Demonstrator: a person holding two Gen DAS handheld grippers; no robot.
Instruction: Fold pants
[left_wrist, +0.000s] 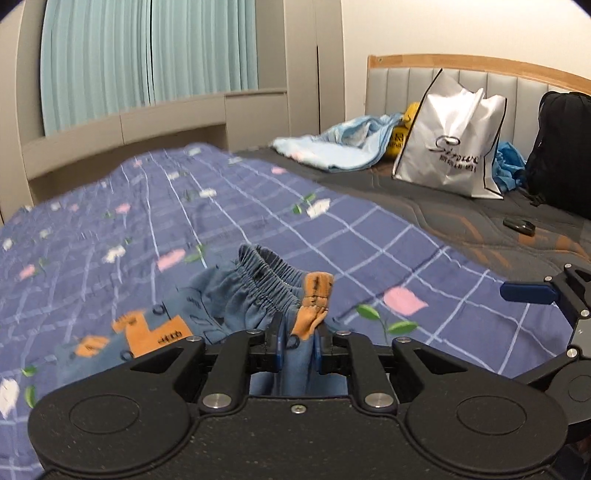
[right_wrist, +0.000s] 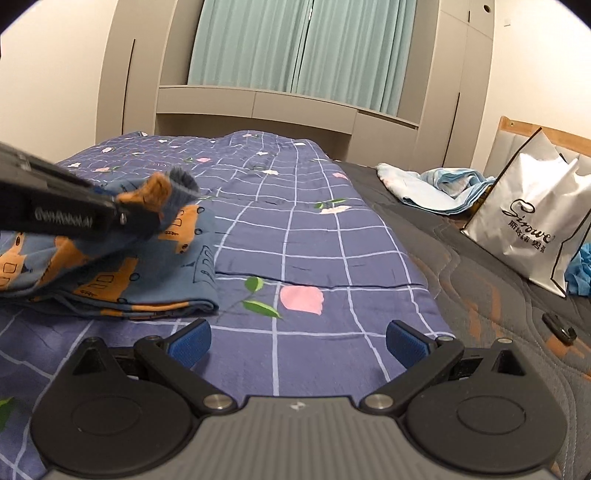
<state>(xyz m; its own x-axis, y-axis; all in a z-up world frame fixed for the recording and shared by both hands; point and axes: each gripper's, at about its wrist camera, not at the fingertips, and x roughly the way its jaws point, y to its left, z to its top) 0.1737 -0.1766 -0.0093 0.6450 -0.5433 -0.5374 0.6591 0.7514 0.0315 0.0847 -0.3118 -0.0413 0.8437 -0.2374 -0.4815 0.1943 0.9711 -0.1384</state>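
Small blue pants (left_wrist: 236, 295) with orange vehicle prints lie on the checked blue bedsheet (left_wrist: 184, 206). My left gripper (left_wrist: 298, 345) is shut on the pants near the gathered elastic waistband (left_wrist: 269, 277) and lifts that end. In the right wrist view the left gripper (right_wrist: 122, 218) comes in from the left, holding the waist end above the rest of the pants (right_wrist: 122, 273), which lie folded on the sheet. My right gripper (right_wrist: 297, 341) is open and empty, low over the sheet (right_wrist: 314, 236) to the right of the pants. It also shows at the right edge of the left wrist view (left_wrist: 528, 291).
A white shopping bag (left_wrist: 450, 147) stands by the headboard, with a light blue cloth (left_wrist: 343, 144) to its left and a black backpack (left_wrist: 561, 155) to its right. A small dark object (left_wrist: 519, 224) lies on the grey mattress (left_wrist: 424, 206). Cabinets and teal curtains stand behind the bed.
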